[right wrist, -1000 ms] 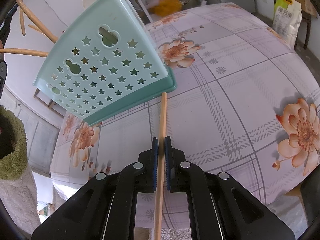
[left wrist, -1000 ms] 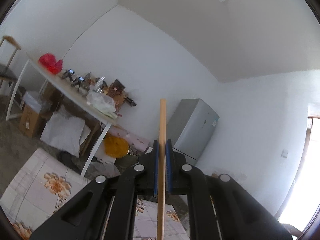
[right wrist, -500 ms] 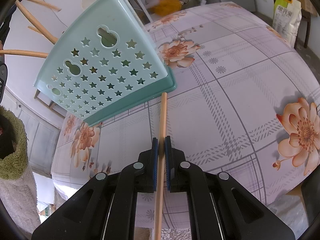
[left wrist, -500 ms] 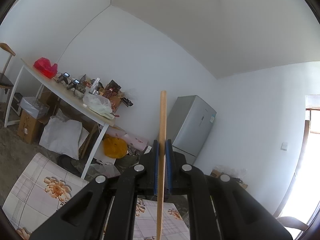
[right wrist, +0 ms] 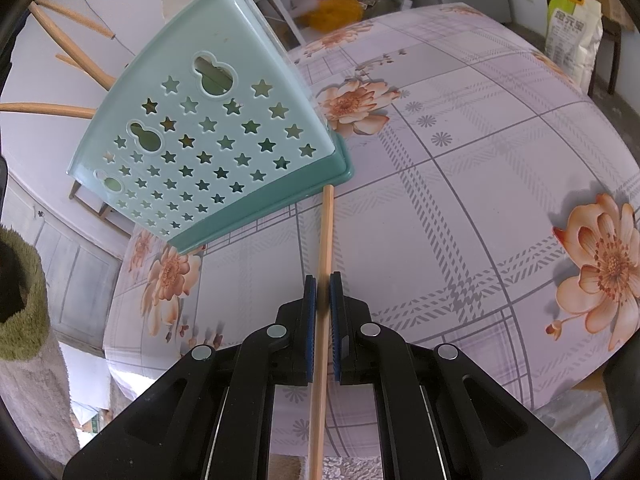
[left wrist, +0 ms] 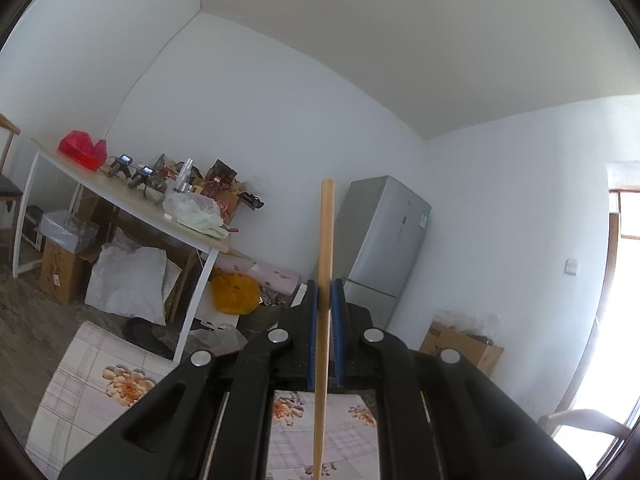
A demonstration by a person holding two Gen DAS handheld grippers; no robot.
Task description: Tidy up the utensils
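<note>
My right tool (right wrist: 323, 280) is clenched on a chopstick (right wrist: 325, 240), angled down toward the counter (right wrist: 460, 208). The stick runs forward between the blue pads, and its far tip sits at the base of the teal holder (right wrist: 208, 132), just at the lower corner, whether touching or a hair short I cannot tell. The holder, punched with stars and gourd-shaped holes, stands on the floral cloth that covers the counter, and looks tilted in this fisheye view. Several more sticks (right wrist: 68, 36) poke out of its top at the upper left, fanned apart.

My left tool (left wrist: 325, 292) is likewise clenched on a second chopstick (left wrist: 326, 232), held roughly level and well clear of the counter, the stick rising past the pads against the far wall. Beyond it stand a grey fridge (left wrist: 380, 240) and a cluttered side table (left wrist: 132, 208); only a corner of the floral cloth shows below the tool.

As I read it, the job is partly done: some sticks are already in the holder, and two are in hand, one per tool, neither yet dropped in. What is left, at the least, is to lift each over the holder's open top and let it go. No other loose utensils show on the stretch of counter in sight, though much of it lies outside both views.
</note>
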